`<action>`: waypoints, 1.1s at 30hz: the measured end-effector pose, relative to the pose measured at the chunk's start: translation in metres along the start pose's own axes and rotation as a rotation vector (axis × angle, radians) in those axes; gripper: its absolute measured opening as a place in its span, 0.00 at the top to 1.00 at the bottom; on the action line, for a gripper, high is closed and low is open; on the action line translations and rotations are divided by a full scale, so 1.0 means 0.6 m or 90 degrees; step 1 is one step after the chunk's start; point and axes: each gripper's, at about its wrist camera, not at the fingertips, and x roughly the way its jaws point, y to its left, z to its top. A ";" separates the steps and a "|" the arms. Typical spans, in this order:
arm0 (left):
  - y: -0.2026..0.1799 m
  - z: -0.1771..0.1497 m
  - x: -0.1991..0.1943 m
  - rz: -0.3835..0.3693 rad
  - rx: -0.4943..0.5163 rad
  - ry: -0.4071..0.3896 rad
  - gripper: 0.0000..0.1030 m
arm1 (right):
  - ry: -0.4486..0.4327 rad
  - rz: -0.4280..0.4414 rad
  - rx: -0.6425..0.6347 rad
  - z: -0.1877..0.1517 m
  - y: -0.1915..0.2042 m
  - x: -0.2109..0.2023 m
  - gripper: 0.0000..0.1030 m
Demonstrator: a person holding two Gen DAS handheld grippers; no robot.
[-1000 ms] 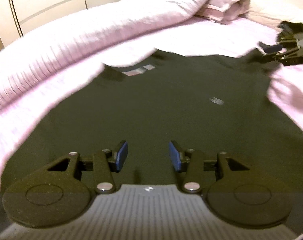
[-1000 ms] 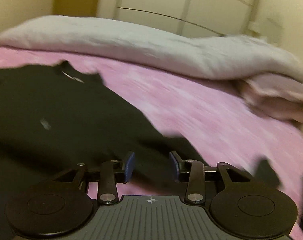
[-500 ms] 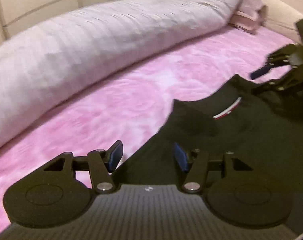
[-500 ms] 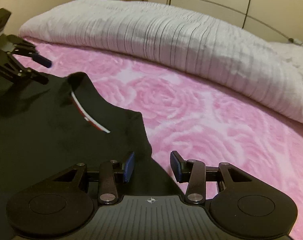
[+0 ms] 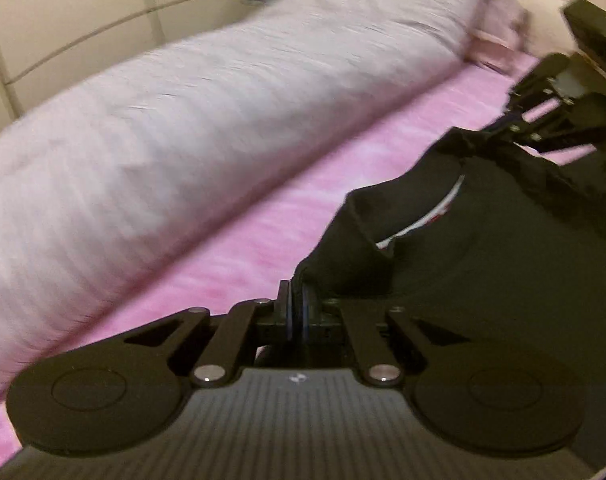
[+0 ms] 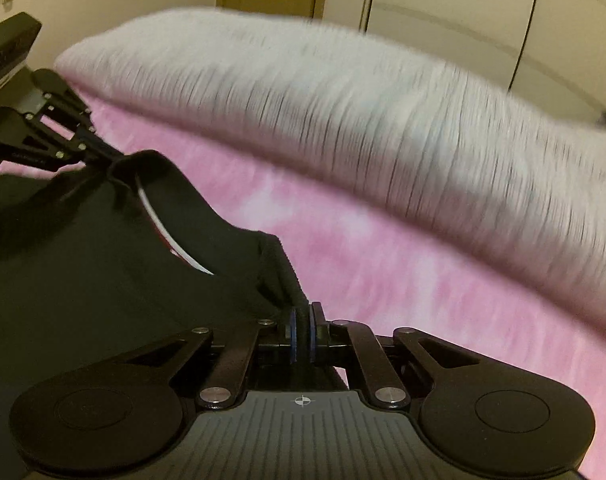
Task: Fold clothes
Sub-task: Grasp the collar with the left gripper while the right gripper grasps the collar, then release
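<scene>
Now both grippers [image 5: 296, 312] [image 6: 302, 332] clamped onto shirt [image 5: 483, 272].

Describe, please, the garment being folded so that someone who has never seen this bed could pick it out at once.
On the pink rose-patterned bedspread, in front of the long pale striped duvet roll, lies a black shirt. The left gripper and right gripper each pinch its top edge, either side of the collar. It is the only dark item there, with a white and red strip inside its neckline.
</scene>
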 end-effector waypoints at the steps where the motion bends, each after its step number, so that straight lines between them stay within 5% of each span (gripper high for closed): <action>1: 0.011 0.000 0.002 0.013 -0.012 -0.001 0.97 | -0.015 -0.010 -0.008 0.019 0.006 0.012 0.97; 5: 0.053 0.002 0.011 0.066 -0.058 -0.003 0.95 | -0.050 -0.054 -0.016 0.064 0.039 0.075 0.96; 9: 0.063 -0.018 0.032 0.098 -0.077 0.010 0.86 | 0.011 -0.103 -0.050 0.050 0.076 0.138 0.81; 11: 0.064 -0.030 0.021 0.102 -0.089 -0.009 0.82 | -0.006 -0.105 -0.045 0.033 0.081 0.124 0.76; 13: 0.078 -0.040 -0.002 0.110 -0.106 -0.029 0.67 | -0.026 -0.114 -0.016 0.011 0.071 0.088 0.70; 15: 0.095 -0.051 -0.033 0.121 -0.124 -0.050 0.67 | -0.041 -0.121 0.017 -0.014 0.060 0.053 0.61; 18: 0.103 -0.064 -0.077 0.124 -0.142 -0.064 0.66 | -0.019 -0.118 0.083 -0.077 0.041 -0.001 0.59; 24: 0.014 -0.096 -0.158 0.113 -0.138 -0.069 0.66 | 0.049 -0.156 0.175 -0.225 0.039 -0.128 0.57; 29: -0.120 -0.136 -0.233 0.053 -0.160 -0.064 0.62 | 0.086 -0.164 0.257 -0.355 0.041 -0.263 0.56; 33: -0.243 -0.161 -0.281 0.030 -0.090 -0.052 0.57 | 0.025 -0.186 0.309 -0.429 0.005 -0.377 0.52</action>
